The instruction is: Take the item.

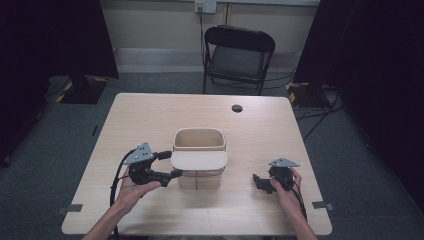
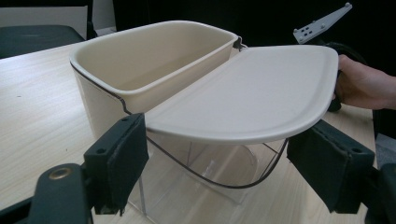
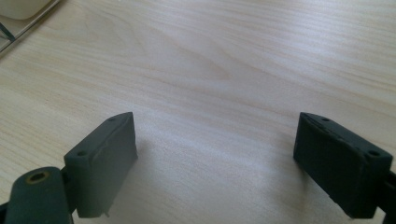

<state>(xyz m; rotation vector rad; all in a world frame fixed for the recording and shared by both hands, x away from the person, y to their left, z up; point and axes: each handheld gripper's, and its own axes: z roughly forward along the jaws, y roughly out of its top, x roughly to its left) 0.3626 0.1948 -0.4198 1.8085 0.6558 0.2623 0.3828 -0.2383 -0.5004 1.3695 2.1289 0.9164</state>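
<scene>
A cream tub (image 1: 199, 139) stands at the table's middle, joined in front to a clear wire-rimmed compartment (image 2: 205, 172). Its flat cream lid (image 1: 199, 160) lies level over that clear part, far edge against the tub's rim (image 2: 140, 95). My left gripper (image 1: 170, 164) comes in from the left. Its jaws straddle the lid's (image 2: 247, 93) near end, and both pads meet the lid's edges. My right gripper (image 1: 260, 182) rests low over bare wood to the right of the tub. Seen close up, the right gripper (image 3: 215, 163) stands open with nothing between its jaws.
A small black round cap (image 1: 237, 108) sits in the wooden table (image 1: 150, 115) near its far edge. A black folding chair (image 1: 239, 50) stands behind the table. A corner of the tub's base (image 3: 18, 14) lies up-left of the right gripper.
</scene>
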